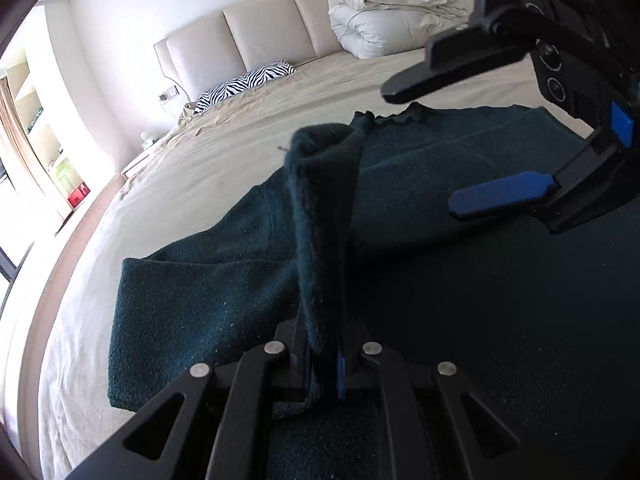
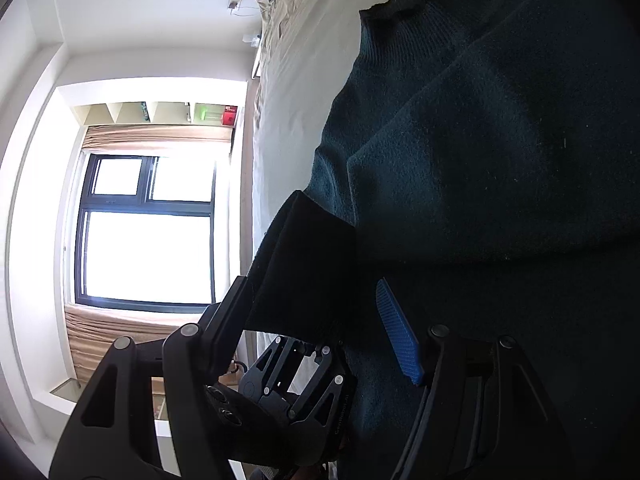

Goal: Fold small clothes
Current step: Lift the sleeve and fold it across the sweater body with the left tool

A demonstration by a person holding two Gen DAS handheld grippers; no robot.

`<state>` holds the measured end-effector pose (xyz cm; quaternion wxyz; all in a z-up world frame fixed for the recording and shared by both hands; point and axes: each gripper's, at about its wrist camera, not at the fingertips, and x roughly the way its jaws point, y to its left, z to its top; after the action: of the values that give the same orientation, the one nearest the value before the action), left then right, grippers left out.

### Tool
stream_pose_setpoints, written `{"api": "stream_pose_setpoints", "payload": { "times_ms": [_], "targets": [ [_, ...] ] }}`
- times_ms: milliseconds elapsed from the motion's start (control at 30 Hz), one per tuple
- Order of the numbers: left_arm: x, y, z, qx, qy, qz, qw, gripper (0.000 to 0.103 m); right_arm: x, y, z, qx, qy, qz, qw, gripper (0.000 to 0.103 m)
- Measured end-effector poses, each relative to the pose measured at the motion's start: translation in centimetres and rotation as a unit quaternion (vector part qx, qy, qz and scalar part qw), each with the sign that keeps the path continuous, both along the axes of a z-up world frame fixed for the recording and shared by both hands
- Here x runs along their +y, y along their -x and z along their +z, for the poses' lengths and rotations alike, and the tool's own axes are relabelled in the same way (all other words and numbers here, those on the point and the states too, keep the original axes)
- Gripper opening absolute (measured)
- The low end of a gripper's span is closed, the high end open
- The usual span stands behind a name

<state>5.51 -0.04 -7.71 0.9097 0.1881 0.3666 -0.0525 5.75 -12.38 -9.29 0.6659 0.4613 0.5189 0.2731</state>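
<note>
A dark green knit sweater (image 1: 208,280) lies spread on the bed, its ruffled collar (image 1: 400,118) toward the headboard. My left gripper (image 1: 324,356) is shut on one sleeve (image 1: 320,208), which stands up out of its jaws as a folded strip above the sweater's body. My right gripper (image 1: 432,148) hovers over the sweater's upper part at the right, open, one black finger and one blue pad (image 1: 500,196) wide apart with nothing pressed between them. In the right wrist view the lifted sleeve (image 2: 308,248) rises just ahead of the right gripper (image 2: 310,284), with the left gripper (image 2: 308,346) below it.
The bed's beige sheet (image 1: 240,132) stretches toward a padded headboard (image 1: 256,28). A folded white duvet (image 1: 392,20) and a zebra-striped pillow (image 1: 244,84) lie at the head end. A bright window (image 2: 148,232) and shelves (image 1: 44,120) stand beyond the bed's left edge.
</note>
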Motion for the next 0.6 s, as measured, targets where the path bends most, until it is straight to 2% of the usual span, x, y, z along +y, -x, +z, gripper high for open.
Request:
{"api": "stream_pose_setpoints", "payload": {
  "times_ms": [100,267,333,500,567,600],
  "targets": [
    [-0.8,0.5,-0.2,-0.014,-0.043,-0.017,0.9988,0.010,0.1,-0.5,-0.8,0.013,-0.022,-0.002,1.000,0.064],
    [-0.7,1.0,-0.8,-0.012,-0.066,-0.025,0.9974,0.012,-0.9,0.0,-1.9,0.032,-0.046,-0.014,0.998,0.065],
    [-1.0,1.1,-1.0,-0.012,-0.072,-0.029,0.9969,0.012,-1.3,0.3,-2.1,0.031,-0.058,-0.024,0.998,0.073],
    [-1.6,0.6,-1.2,-0.010,-0.069,-0.027,0.9972,0.013,0.6,-0.5,-2.3,0.037,-0.017,0.001,0.999,0.073],
    [-1.8,0.6,-1.1,-0.009,-0.067,-0.027,0.9974,0.013,2.0,-0.8,-1.9,0.026,0.006,0.024,0.999,0.065],
    [-1.8,0.5,-1.1,-0.009,-0.065,-0.026,0.9975,0.014,2.8,-1.0,-1.6,0.019,0.021,0.038,0.999,0.051]
  ]
}}
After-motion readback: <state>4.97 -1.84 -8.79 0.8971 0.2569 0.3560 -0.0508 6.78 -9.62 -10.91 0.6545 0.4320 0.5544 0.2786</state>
